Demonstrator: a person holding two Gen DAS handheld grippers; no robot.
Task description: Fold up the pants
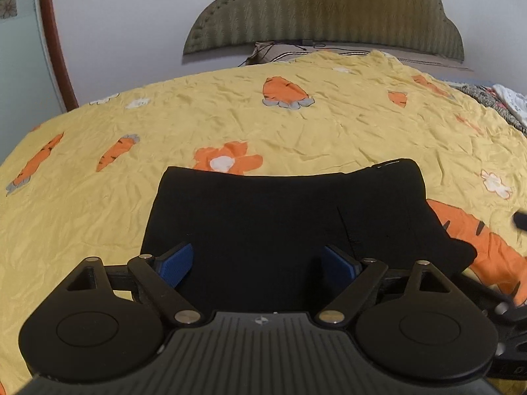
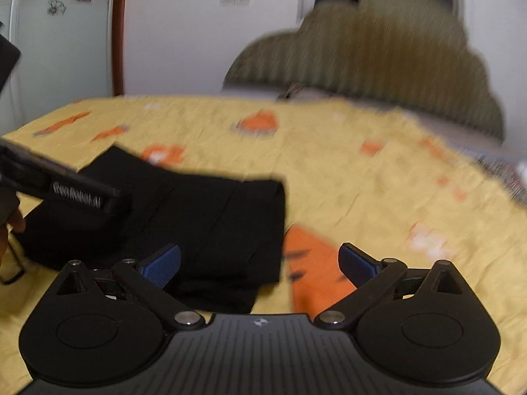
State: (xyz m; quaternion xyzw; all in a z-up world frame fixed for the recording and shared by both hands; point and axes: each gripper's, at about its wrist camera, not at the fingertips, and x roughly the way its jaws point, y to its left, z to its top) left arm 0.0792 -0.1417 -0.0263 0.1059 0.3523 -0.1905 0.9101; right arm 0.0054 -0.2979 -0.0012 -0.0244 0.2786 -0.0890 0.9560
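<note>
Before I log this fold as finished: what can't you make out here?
- Pants' near edge: left wrist view, hidden behind the left gripper.
- Fold layers: black cloth shows no detail.
- Pants' left part: right wrist view, motion-blurred, covered by the other gripper.

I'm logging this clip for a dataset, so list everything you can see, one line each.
pants: one, black, folded into a compact block on the bedspread
bedspread: one, yellow with orange carrots, flowers and a tiger, covering the bed
headboard: one, olive padded, against the white wall
pillow: one, striped, under the headboard
patterned cloth: grey and white, far right edge of the bed
left gripper: black with blue pads, open, over the pants
right gripper: black with blue pads, open, at the pants' right edge
</note>
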